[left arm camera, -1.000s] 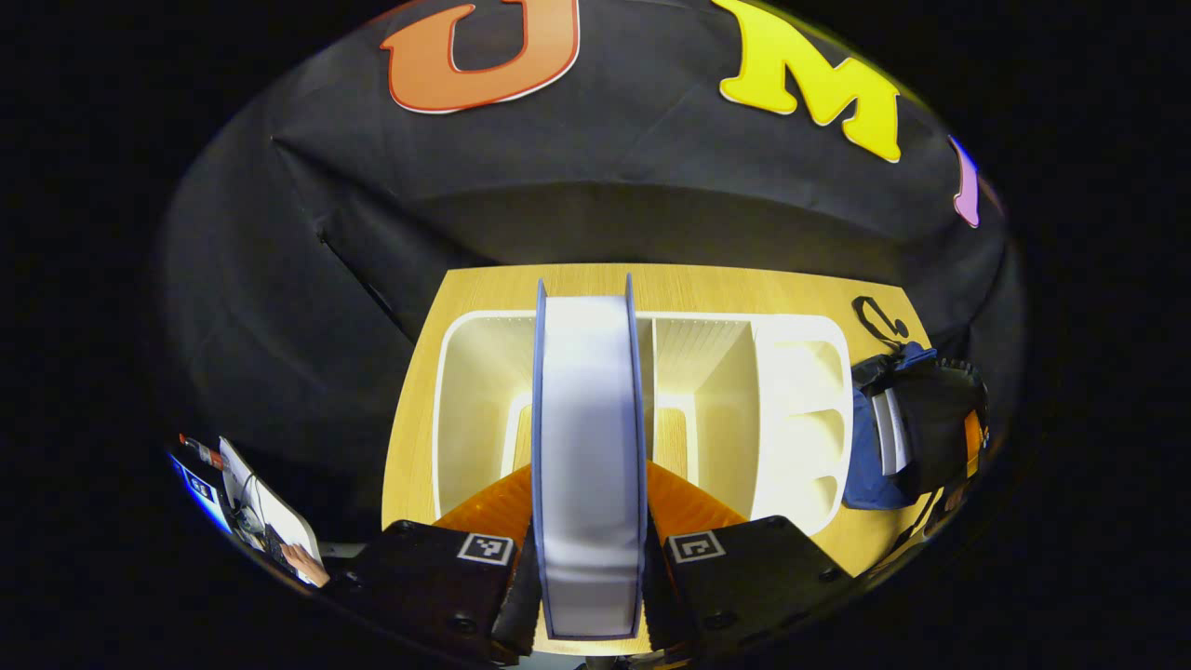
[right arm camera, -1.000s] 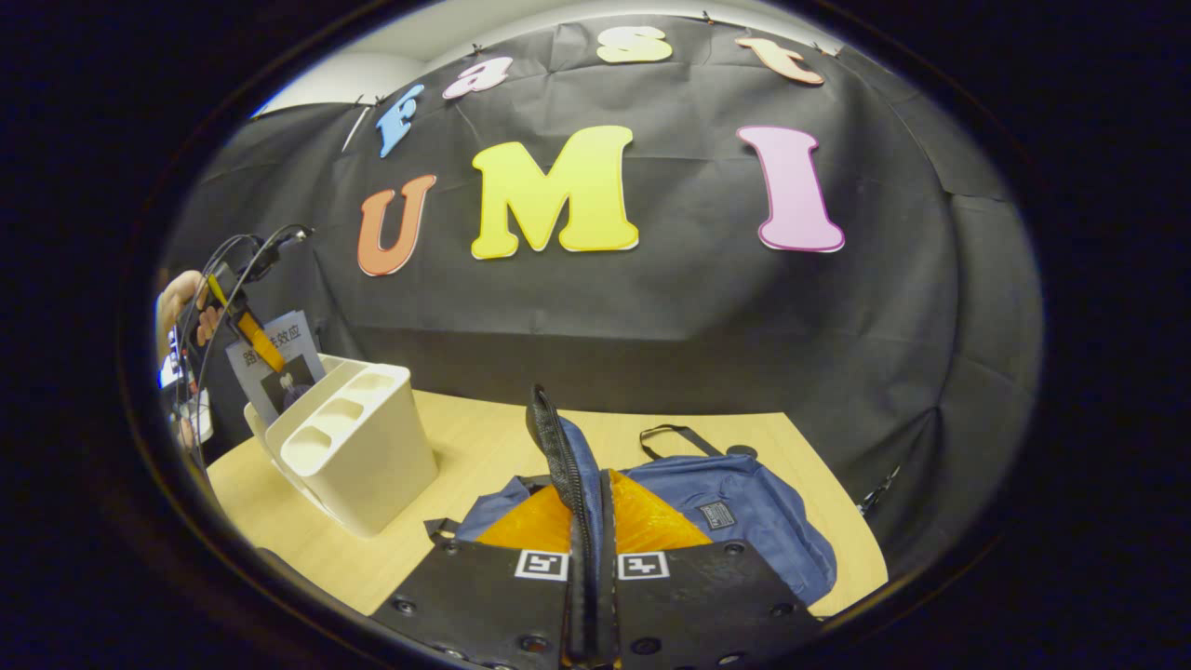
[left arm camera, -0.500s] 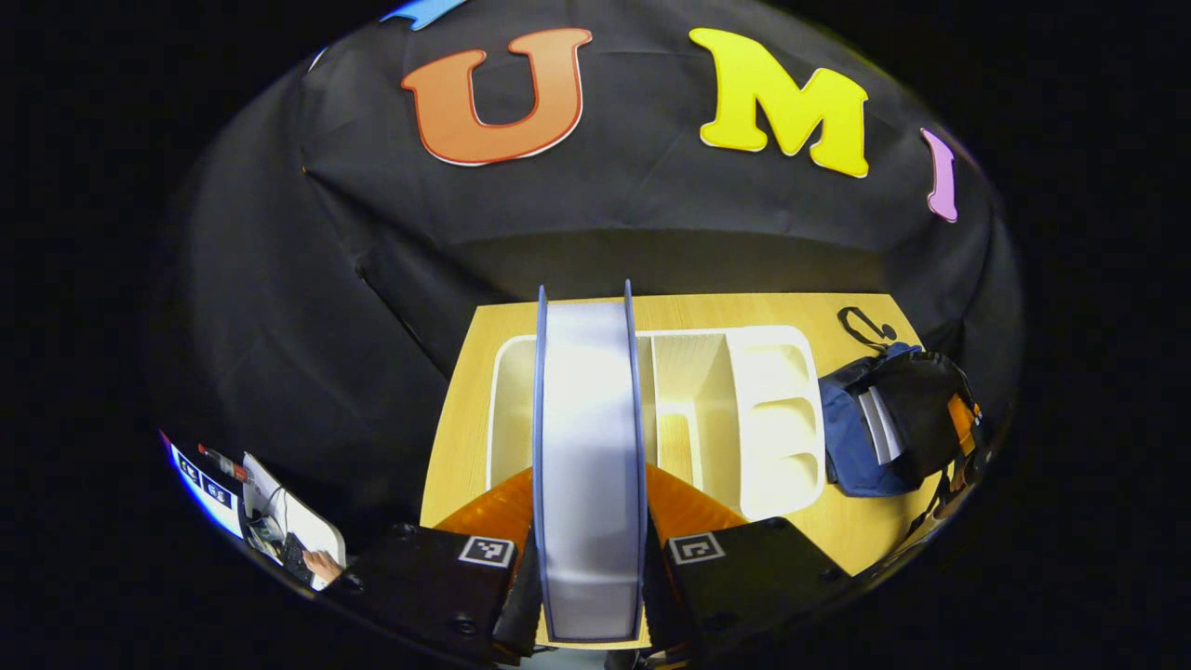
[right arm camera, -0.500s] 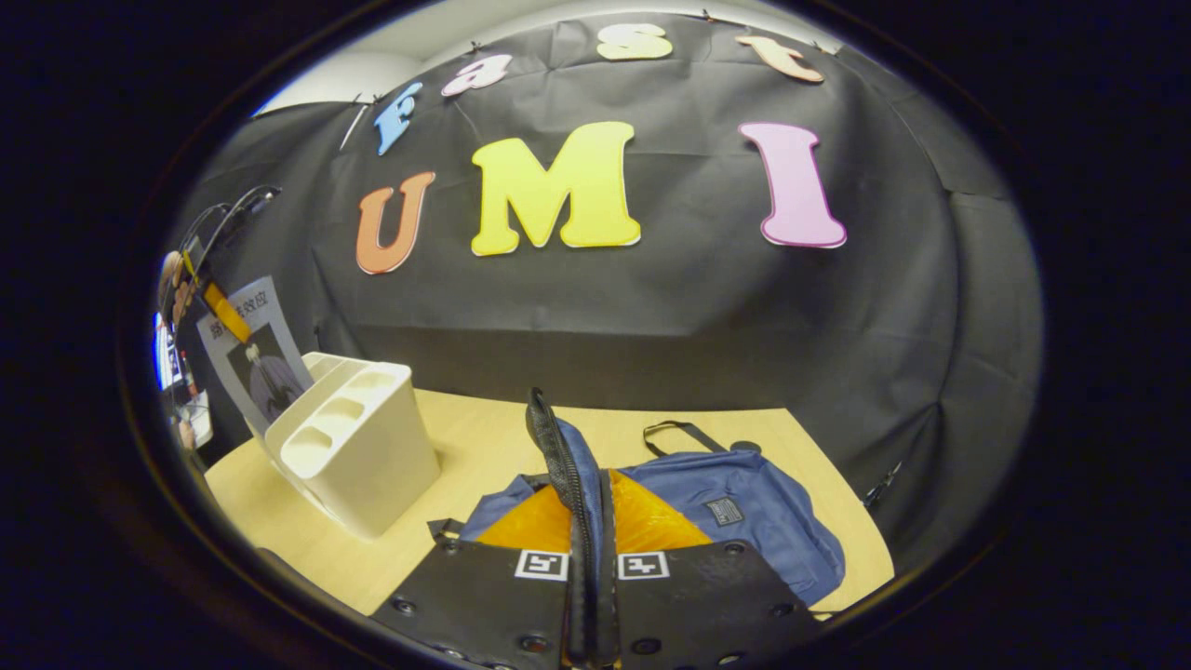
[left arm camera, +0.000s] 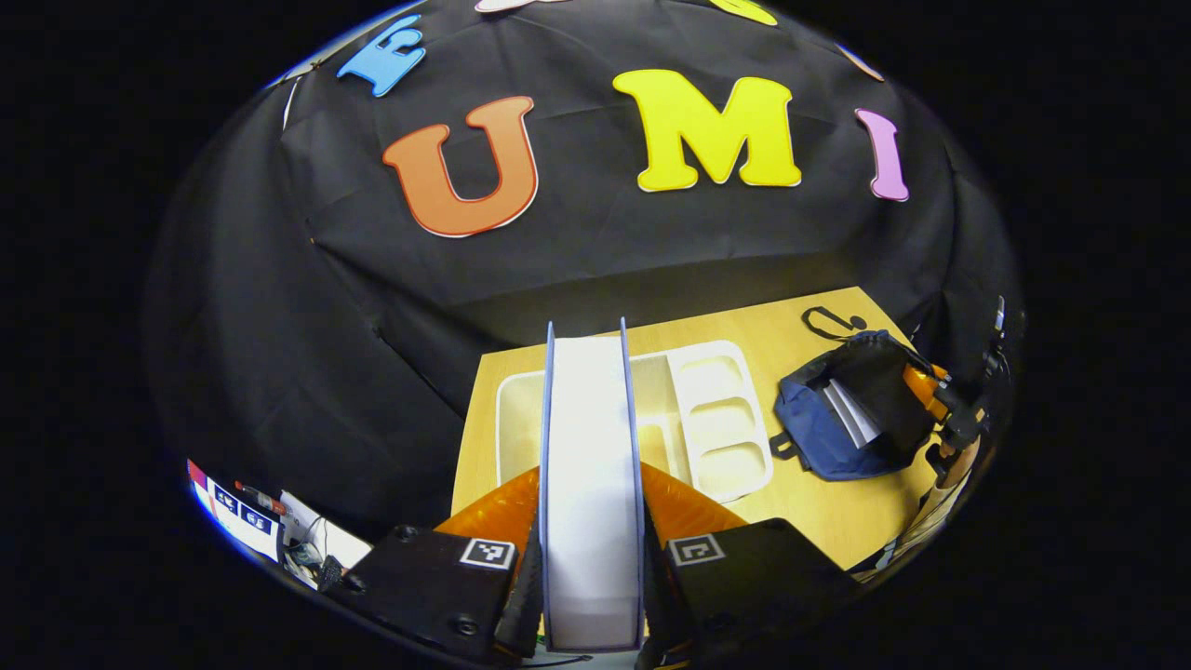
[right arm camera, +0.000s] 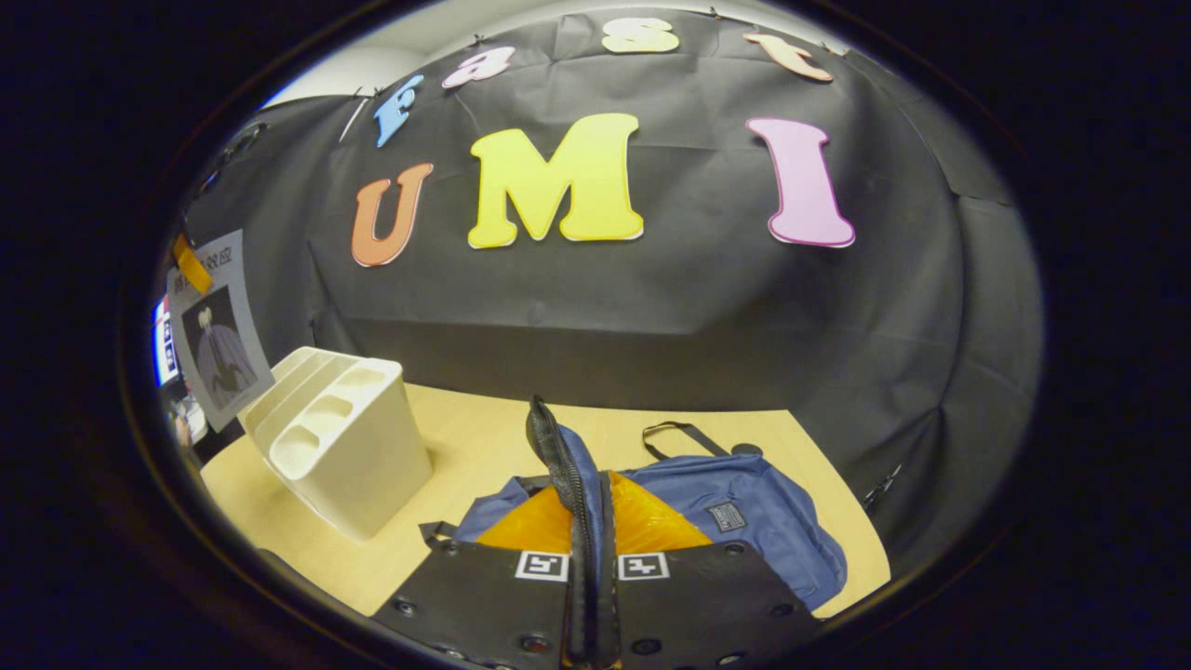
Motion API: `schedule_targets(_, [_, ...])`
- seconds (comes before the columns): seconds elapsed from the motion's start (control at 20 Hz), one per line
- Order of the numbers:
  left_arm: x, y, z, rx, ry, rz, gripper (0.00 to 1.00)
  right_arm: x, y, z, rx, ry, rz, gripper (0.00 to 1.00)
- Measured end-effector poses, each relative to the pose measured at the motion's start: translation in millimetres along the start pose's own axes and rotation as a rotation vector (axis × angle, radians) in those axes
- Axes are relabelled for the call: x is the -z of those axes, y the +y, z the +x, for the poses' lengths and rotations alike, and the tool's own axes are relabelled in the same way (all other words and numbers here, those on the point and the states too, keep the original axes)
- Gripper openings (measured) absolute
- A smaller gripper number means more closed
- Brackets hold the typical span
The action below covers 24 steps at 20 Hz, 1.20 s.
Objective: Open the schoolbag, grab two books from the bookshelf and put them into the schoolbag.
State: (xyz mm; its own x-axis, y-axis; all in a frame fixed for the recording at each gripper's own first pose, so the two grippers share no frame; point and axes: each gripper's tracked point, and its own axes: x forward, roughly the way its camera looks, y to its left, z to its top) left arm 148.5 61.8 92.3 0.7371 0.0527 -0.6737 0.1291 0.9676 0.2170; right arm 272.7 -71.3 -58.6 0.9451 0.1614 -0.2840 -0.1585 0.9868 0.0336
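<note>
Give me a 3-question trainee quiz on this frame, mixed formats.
1. True or false: the left claw holds a book edge-on, above the white bookshelf.
2. What does the right claw pinch? A) the bookshelf B) the schoolbag flap C) nothing
3. Fill in: a second ____ already sits inside the open schoolbag, in the left gripper view.

Key: 1 true; 2 B; 3 book.
</note>
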Motion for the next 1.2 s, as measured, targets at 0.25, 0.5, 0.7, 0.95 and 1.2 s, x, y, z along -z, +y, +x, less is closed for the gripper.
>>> schedule_targets(0.25, [-1,-46,-27,0.052,-0.006,0.048,0.48,2,-2,0,-0.022,0.008,0.004,0.05])
schedule_targets(0.5, [-3,-73,-37,0.089,-0.011,0.056,0.48,7,-4,-5,-0.035,0.018,0.017,0.05])
schedule_targets(0.7, [-12,-114,-30,0.181,-0.03,0.051,0.46,8,-10,-7,-0.02,0.025,0.013,0.05])
schedule_targets(0.95, [-18,-182,-10,0.406,-0.037,-0.011,0.46,6,-14,-5,-0.005,0.042,0.027,0.05])
schedule_targets(1.2, [-24,-237,18,0.595,-0.021,-0.09,0.46,6,-15,-8,-0.015,0.061,0.034,0.05])
